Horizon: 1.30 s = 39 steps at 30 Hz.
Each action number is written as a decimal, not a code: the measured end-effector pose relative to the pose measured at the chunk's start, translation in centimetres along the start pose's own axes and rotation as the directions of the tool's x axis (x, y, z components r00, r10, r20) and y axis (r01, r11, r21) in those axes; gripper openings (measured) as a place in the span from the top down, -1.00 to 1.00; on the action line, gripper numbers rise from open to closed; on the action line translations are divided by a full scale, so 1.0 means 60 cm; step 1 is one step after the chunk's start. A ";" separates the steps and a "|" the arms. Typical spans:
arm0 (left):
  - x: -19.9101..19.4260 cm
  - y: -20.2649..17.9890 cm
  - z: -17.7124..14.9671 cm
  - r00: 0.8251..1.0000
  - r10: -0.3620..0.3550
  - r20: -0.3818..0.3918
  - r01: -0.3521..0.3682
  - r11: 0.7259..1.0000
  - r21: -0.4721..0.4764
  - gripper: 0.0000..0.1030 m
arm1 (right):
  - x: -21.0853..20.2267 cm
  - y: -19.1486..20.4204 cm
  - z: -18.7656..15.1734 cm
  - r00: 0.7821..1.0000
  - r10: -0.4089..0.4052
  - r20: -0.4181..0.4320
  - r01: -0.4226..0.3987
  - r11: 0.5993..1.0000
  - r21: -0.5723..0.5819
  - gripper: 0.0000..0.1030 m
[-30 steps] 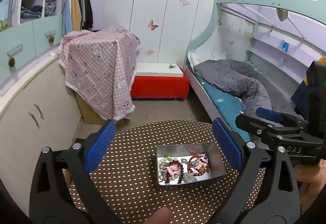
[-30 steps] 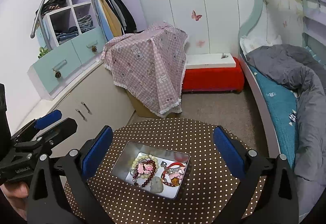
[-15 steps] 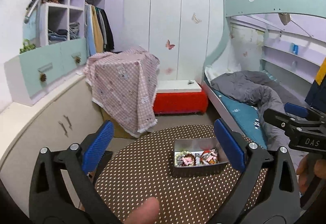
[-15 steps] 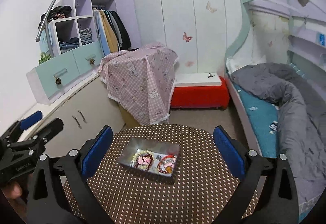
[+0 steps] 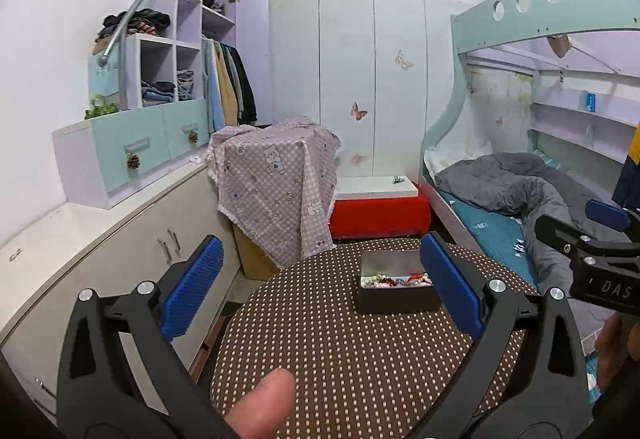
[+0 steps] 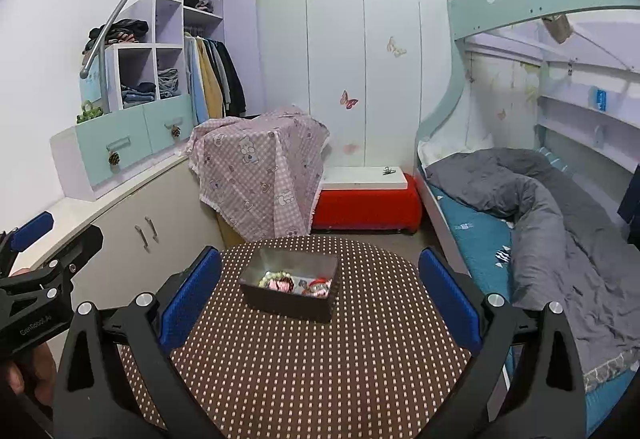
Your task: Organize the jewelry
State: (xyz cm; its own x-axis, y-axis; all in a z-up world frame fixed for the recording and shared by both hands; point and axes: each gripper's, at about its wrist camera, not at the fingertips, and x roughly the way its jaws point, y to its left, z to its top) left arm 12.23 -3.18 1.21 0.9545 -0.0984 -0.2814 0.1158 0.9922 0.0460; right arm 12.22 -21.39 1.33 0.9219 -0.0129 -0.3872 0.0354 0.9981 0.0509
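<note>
Left of frame: cabinet (image 6: 132, 239) with shelves and hanging clothes above it. Lower left of the right wrist view, left tongs (image 6: 38, 239) enter, held by a hand (image 6: 24, 371); cannot tell their state from there. In the left wrist view the left tongs (image 5: 320, 279) are spread wide, nothing between the blue pads (image 5: 192, 287), a thumb tip (image 5: 264, 405) at bottom centre. Centre: round brown dotted table (image 6: 300, 359); on it a metal box (image 6: 292, 289) with beaded jewelry (image 6: 296, 282) inside, in the far half of the table. Right tongs (image 6: 320, 291) spread wide, empty, held back over the near table edge, apart from the box. Behind the table: pink checked cloth (image 6: 260, 167) over something, then a red bench (image 6: 368, 205). Right of frame: bunk bed (image 6: 520, 219) with a grey blanket.
</note>
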 end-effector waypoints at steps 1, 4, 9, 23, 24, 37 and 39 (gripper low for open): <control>-0.008 0.001 -0.003 1.000 0.006 0.006 -0.006 1.000 0.003 -0.88 | -0.010 0.003 -0.006 1.000 -0.007 0.005 0.007 1.000 0.000 -0.84; -0.042 0.002 -0.017 0.999 0.038 0.024 -0.039 0.999 0.020 -0.88 | -0.039 0.010 -0.020 1.000 -0.017 0.024 0.017 1.000 0.012 -0.84; -0.089 0.012 -0.034 0.998 0.050 0.046 -0.050 0.999 0.009 -0.88 | -0.092 0.026 -0.042 0.998 -0.024 0.064 0.024 1.000 0.003 -0.84; -0.131 0.019 -0.044 0.996 0.064 0.064 -0.063 0.998 -0.016 -0.88 | -0.134 0.038 -0.053 0.994 -0.023 0.103 0.023 1.000 -0.005 -0.84; -0.131 0.018 -0.042 0.996 0.060 0.064 -0.059 0.998 -0.016 -0.88 | -0.134 0.040 -0.055 0.995 -0.023 0.102 0.023 1.000 -0.007 -0.84; -0.144 0.015 -0.046 0.994 0.060 0.087 -0.058 0.998 -0.030 -0.88 | -0.134 0.049 -0.066 0.996 -0.009 0.085 0.010 1.000 -0.012 -0.84; -0.145 0.015 -0.048 0.995 0.058 0.083 -0.055 0.998 -0.029 -0.88 | -0.134 0.052 -0.067 0.997 -0.004 0.083 0.005 1.000 -0.015 -0.84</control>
State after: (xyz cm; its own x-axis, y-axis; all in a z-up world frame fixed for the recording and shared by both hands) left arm 3.26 -1.24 0.91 0.9791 -0.0471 -0.1978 0.0548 0.9979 0.0335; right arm 3.38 -17.90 0.93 0.9507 -0.0215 -0.3095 0.0342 0.9988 0.0355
